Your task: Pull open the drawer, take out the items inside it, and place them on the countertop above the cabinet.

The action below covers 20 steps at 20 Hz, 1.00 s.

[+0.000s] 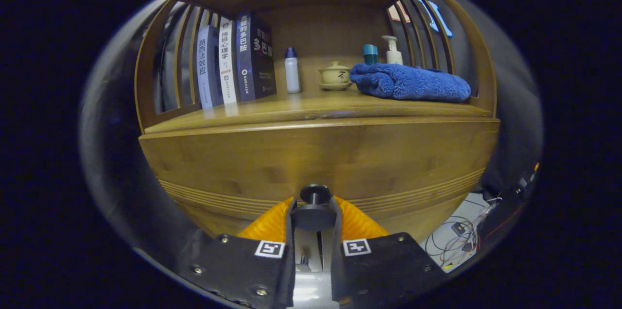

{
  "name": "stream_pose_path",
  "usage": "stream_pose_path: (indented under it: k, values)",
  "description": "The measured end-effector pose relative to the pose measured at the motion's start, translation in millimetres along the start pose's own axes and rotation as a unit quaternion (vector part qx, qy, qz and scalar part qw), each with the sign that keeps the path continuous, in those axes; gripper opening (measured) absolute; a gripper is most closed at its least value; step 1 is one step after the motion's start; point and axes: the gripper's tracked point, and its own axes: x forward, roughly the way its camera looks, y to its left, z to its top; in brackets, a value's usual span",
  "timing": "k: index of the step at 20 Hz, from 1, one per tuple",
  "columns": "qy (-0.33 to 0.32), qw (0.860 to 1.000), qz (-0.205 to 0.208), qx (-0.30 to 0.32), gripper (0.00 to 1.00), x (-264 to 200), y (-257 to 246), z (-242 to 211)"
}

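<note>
**Claw closed on drawer knob; drawer front flush**

The claw (314, 212) was held level, square to the cabinet, pointing straight at the drawer (320, 163) front. No hand or sleeve was visible, so the holder's grip could not be judged.

The fingers (354, 224) were drawn in to a narrow gap, one on each side of the dark round knob (314, 207). Both pressed against the knob's disc; its stem ran on to the wood at 12 o'clock from the fingertips.

The drawer front sat in line with the cabinet face, with no gap seen along its top edge. Its contents were hidden.

The countertop (311, 107) lay beyond the drawer, at 12 o'clock from the knob. On it stood books (235, 61) at 11 o'clock, a white bottle (292, 71) and a lidded cup (335, 76) near 12 o'clock, and a folded blue towel (410, 83) at 1 o'clock. A teal-capped bottle (370, 54) and a pump bottle (391, 50) stood just behind the towel.

Cables (454, 238) lay on the floor at 3 o'clock from the claw.
</note>
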Motion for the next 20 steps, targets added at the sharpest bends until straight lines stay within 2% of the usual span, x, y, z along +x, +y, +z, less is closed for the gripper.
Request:
stream_pose_path:
  k: [10,15,20]
  values:
    - [0.037,0.996,-0.071,0.033,0.30,-106.3,-4.9,-42.9]
    - [0.076,0.992,-0.098,0.031,0.30,-152.1,-8.4,-67.1]
    - [0.068,0.991,-0.108,0.040,0.30,-161.8,-5.4,-70.6]
